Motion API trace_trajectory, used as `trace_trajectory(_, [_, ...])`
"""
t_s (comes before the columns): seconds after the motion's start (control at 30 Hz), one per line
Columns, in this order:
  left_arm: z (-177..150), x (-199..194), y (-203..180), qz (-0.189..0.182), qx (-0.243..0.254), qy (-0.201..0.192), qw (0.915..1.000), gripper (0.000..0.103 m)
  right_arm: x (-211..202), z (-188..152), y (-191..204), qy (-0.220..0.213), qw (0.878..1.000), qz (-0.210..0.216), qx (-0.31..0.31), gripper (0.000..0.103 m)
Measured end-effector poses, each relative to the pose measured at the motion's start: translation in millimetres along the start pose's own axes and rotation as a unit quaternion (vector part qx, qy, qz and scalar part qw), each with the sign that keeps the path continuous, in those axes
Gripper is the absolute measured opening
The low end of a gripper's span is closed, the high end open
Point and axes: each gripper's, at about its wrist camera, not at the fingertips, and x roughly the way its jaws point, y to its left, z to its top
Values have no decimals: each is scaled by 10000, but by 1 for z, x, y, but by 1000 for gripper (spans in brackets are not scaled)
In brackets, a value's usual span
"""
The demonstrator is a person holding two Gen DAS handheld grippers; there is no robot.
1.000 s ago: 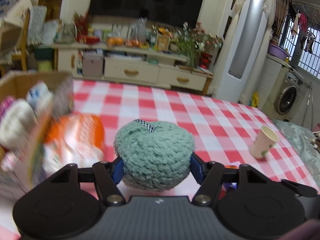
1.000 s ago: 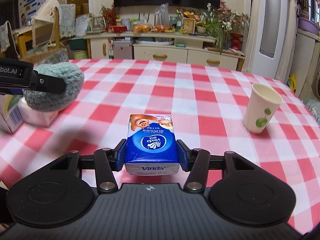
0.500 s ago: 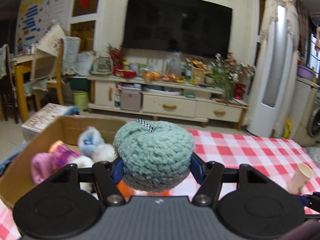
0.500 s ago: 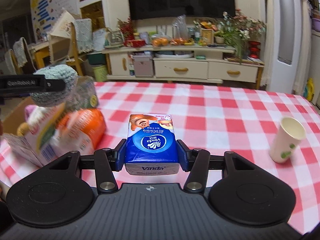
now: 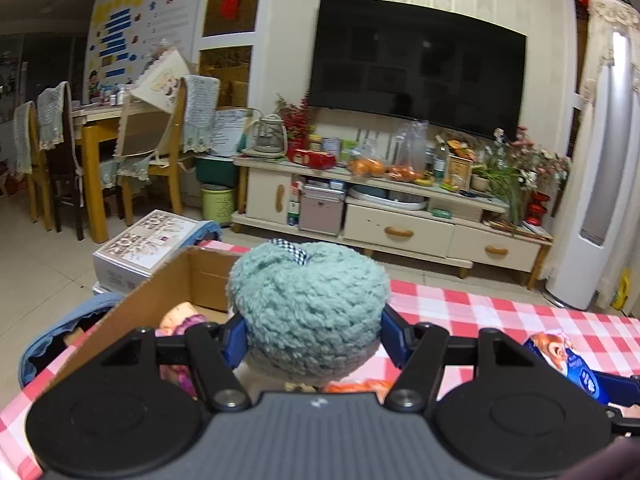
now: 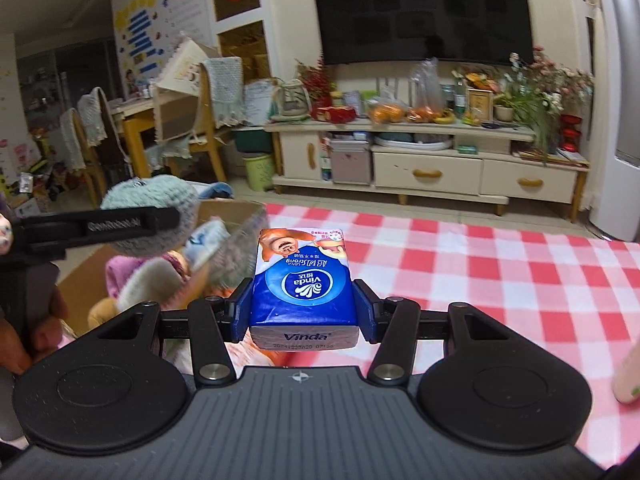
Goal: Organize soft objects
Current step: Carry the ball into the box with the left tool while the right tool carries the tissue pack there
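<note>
My left tongs (image 5: 312, 334) are clamped on one teal knitted ball (image 5: 308, 308) above the cardboard box (image 5: 168, 280), presumably for dropping in, while just right of the box my right tongs (image 6: 302, 314) pinch one blue tissue pack (image 6: 302, 280), over the checked desk (image 6: 500, 272).

From my left wrist view, the teal crocheted ball (image 5: 308, 312) hides most of the cardboard box (image 5: 176, 280) interior. On my right, the soft toys (image 6: 168, 276) in it smear into blur, and a paper cup (image 6: 628, 376) is cut off by the frame edge.
</note>
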Motion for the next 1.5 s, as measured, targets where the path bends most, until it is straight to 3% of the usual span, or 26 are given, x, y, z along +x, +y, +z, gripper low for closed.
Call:
trace_trajectory(0.5, [16,36,38,319,-436,65,9985,64,50,38,47,-216,9975,535,-398,64])
trace_trajectory(0.87, [17,53,77,409,-965,256,9942,64,100,49,63,-65,9949,915,-421,64])
trace_trajectory(1.4, [11,76,92,310,-1151,549,9913,65,151,43,89,156,9921,969,-776,65])
trace_trajectory(1.47, [9,79,91,294,-1109,609,9915,66,156,40,90,267,9910,1031,-807,68])
trace_trajectory(1.5, [9,80,91,292,-1086,636,9916,66,156,39,91,270,9908,1023,-838,75])
